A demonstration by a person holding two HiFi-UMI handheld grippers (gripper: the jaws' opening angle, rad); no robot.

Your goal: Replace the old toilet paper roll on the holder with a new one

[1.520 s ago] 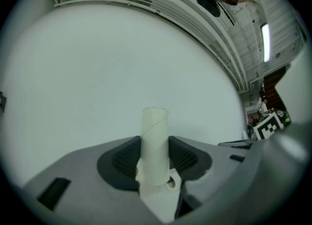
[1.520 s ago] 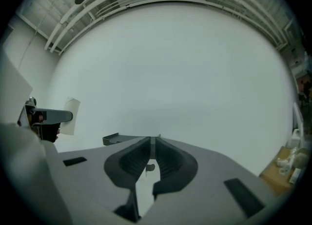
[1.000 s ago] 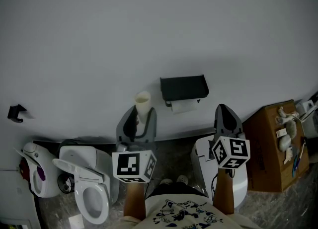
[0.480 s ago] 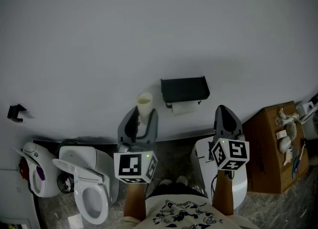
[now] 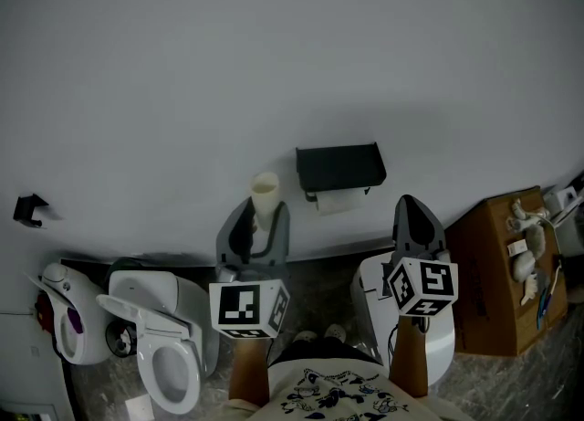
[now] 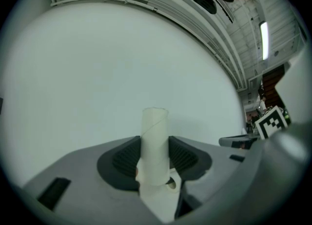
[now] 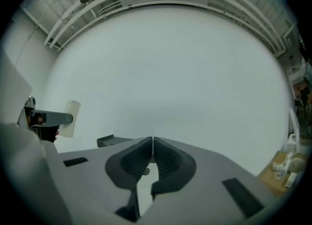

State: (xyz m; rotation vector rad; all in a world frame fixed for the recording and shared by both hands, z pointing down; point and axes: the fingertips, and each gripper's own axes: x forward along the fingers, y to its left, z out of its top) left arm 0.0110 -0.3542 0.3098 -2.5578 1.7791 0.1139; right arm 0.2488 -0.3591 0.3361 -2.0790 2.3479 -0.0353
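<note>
Two claws are held level in front of a pale wall (image 5: 274, 63), side by side but apart. The left claw (image 6: 155, 147) is clamped on a bare cardboard tube (image 6: 154, 138), its pads pressing the tube's lower half from either side so that the tube stands upright with its open top clear above the jaws. Gripping it low and across the middle looks like a sensible way to carry a light, crushable core without flattening it. This tube is probably the spent roll, already off the holder.

The right claw (image 7: 152, 143) is closed with its jaws together and nothing between them, so it seems to be waiting.

On the wall between and beyond the two claws hangs the black holder (image 5: 338, 164). It sits to the right of the tube and does not touch it. A strip of white paper (image 5: 339, 198) shows just beneath its lid, but I cannot tell whether a full roll sits inside.

A toilet (image 5: 169, 355) stands near left with its seat raised, and a cardboard box (image 5: 497, 273) stands far right on the floor. Discarding the tube looks like the step in hand.
</note>
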